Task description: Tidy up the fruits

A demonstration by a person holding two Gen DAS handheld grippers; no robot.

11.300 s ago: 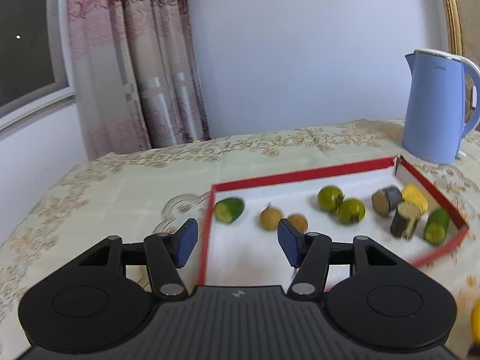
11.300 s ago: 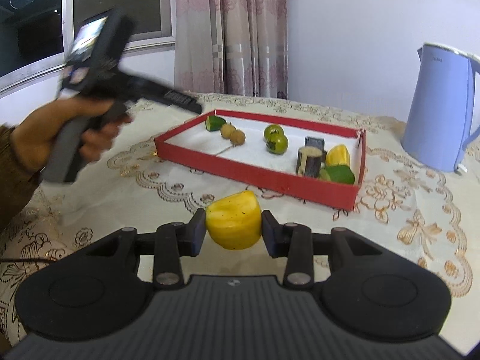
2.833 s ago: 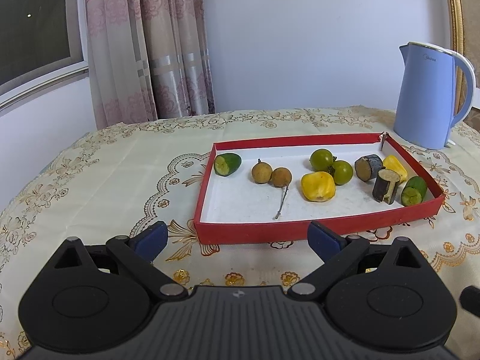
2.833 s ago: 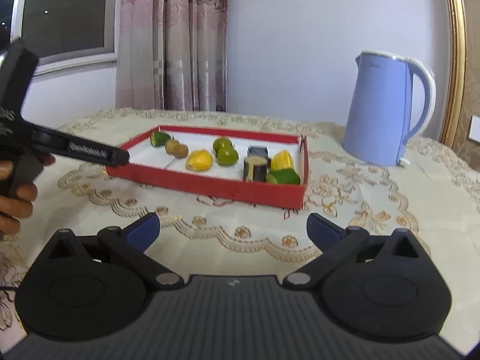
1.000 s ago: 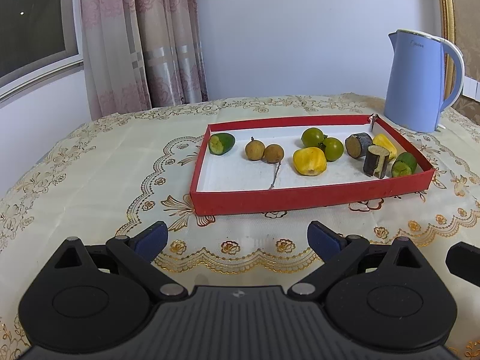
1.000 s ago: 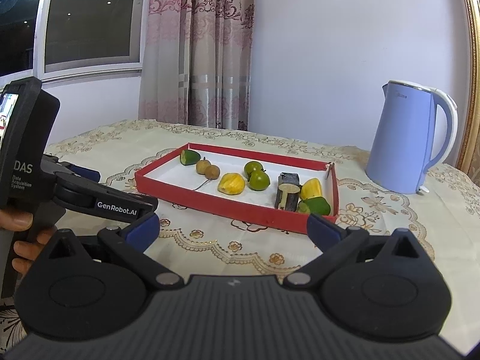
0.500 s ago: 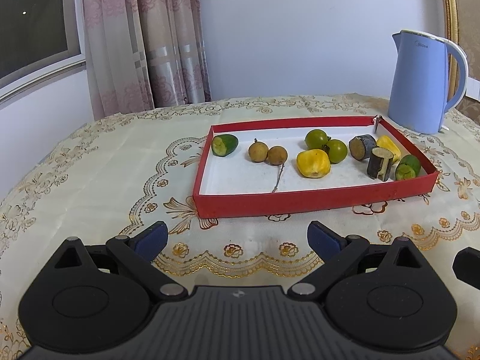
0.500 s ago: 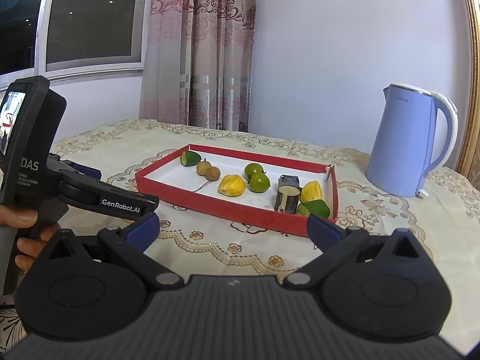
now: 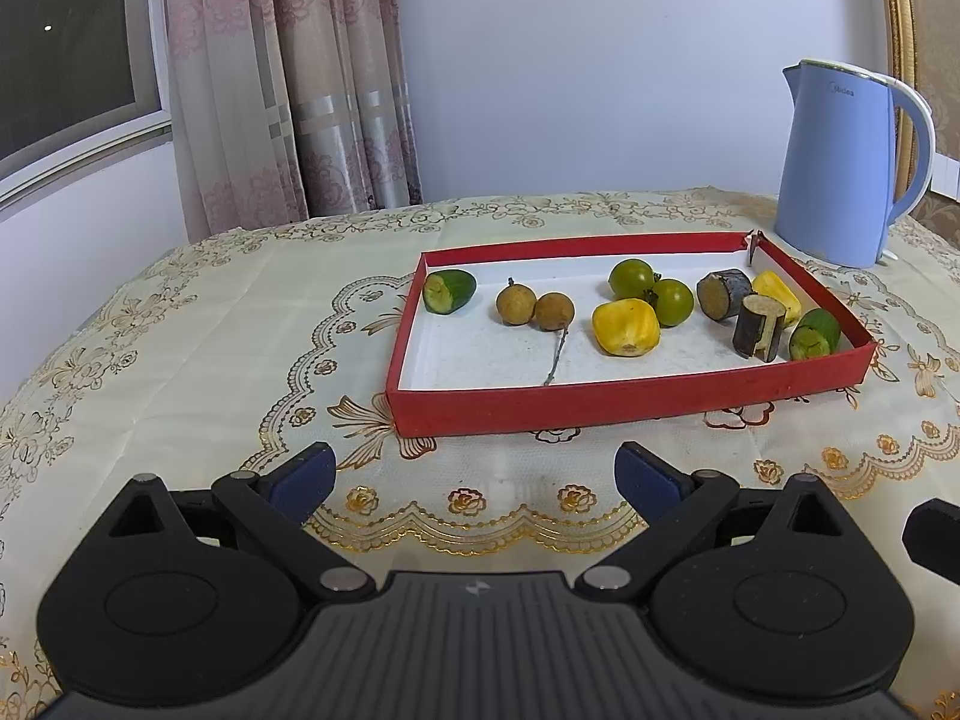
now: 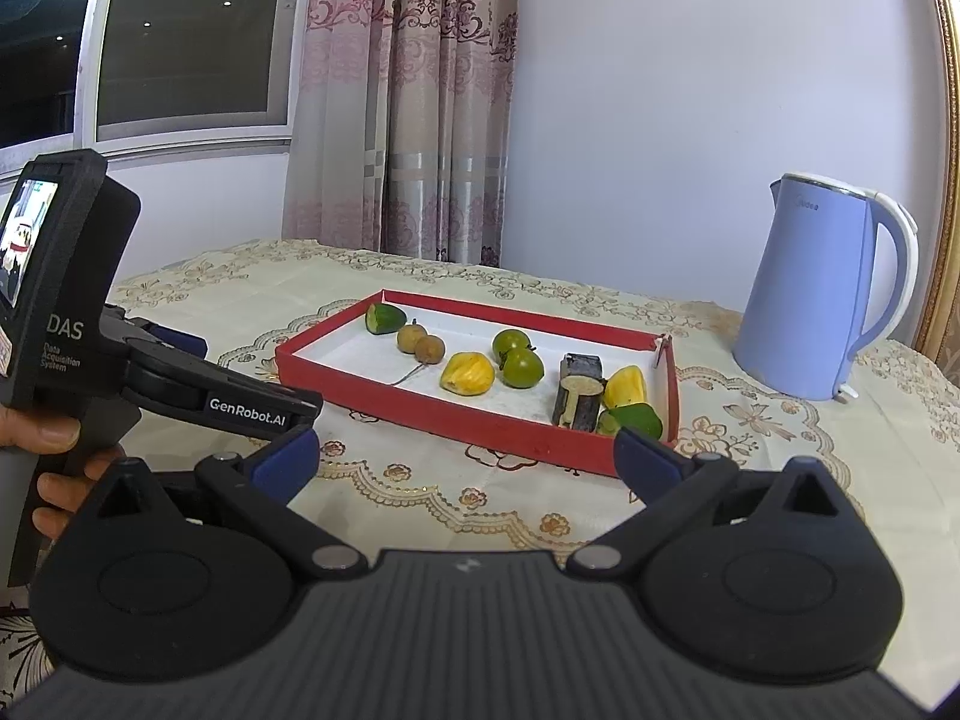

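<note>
Blue-padded, the jaws of the left gripper (image 9: 474,474) stood wide apart and held nothing, and the right gripper (image 10: 465,459) likewise gaped empty. Both hung short of the shallow red cardboard tray with a white floor (image 9: 600,402), which lay ahead of them on the cream embroidered tablecloth (image 9: 180,336), its long side running across the left gripper's view. Every fruit I could see lay inside it: the yellow wedge-shaped fruit piece (image 9: 625,326) near the middle, two green round fruits (image 9: 651,291) touching just behind it, two brown longans (image 9: 534,307) to their left. Judging by the views, the left gripper faced the tray squarely; the right came at its corner. A pale blue kettle (image 10: 822,288) stood beyond.
</note>
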